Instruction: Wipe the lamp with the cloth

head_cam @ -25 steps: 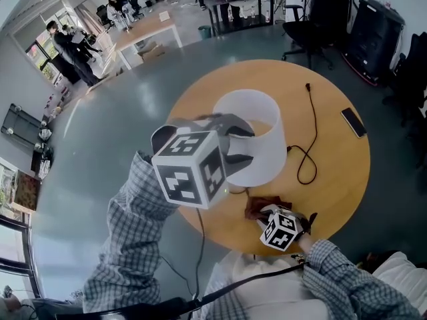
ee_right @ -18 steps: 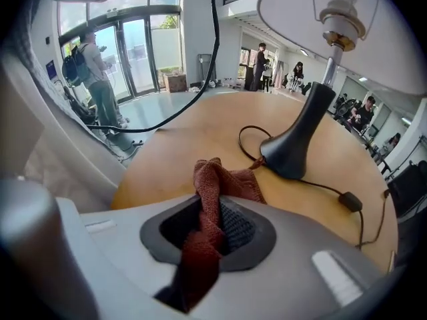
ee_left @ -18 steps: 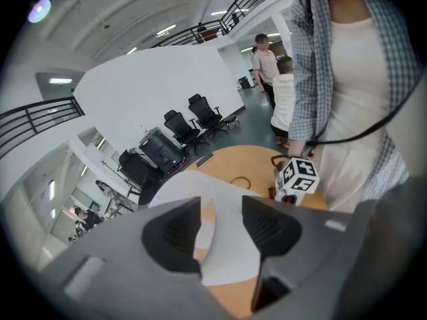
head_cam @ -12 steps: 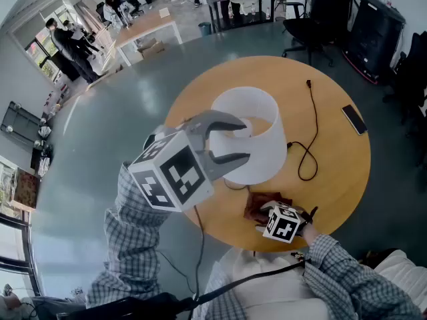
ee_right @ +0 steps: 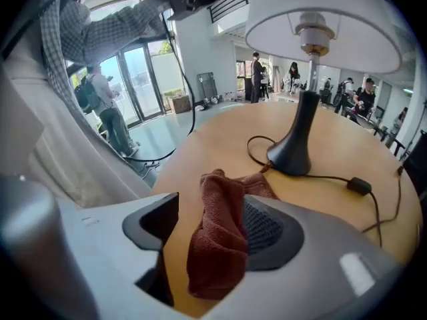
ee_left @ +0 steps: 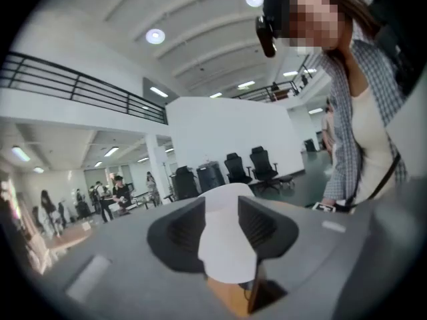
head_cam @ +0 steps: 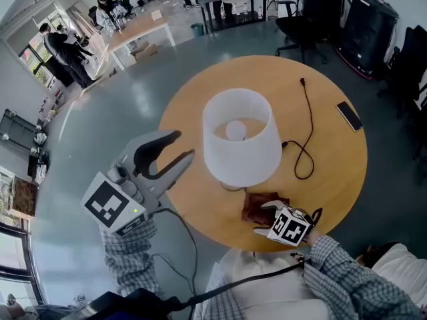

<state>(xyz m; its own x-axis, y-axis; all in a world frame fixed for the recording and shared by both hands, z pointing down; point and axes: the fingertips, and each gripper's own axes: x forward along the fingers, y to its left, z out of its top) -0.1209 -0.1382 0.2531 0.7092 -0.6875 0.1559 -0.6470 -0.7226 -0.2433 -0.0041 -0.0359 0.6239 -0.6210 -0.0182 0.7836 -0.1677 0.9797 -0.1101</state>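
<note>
So the brown cloth (head_cam: pixel 257 207) is bunched up near the tabletop's (head_cam: pixel 333 165) near edge, just beside the lamp's (head_cam: pixel 240 139) dark base; the lamp itself stands about mid-table, white shade upright. The right gripper (head_cam: pixel 261 219) is angled down at the cloth and its jaws have just been opening, so they're spread wide now; the cloth stands right between them, one fold leaning on one pad, the other pad clear of it, so nothing's actually pinched. The left gripper (head_cam: pixel 181 145) hangs off the tabletop's left edge, over the floor, pointing at the shade; its jaws have just been closing a bit but they're apart with nothing between them, well away from the cloth. The cord (head_cam: pixel 308 132) snakes toward the far edge.
</note>
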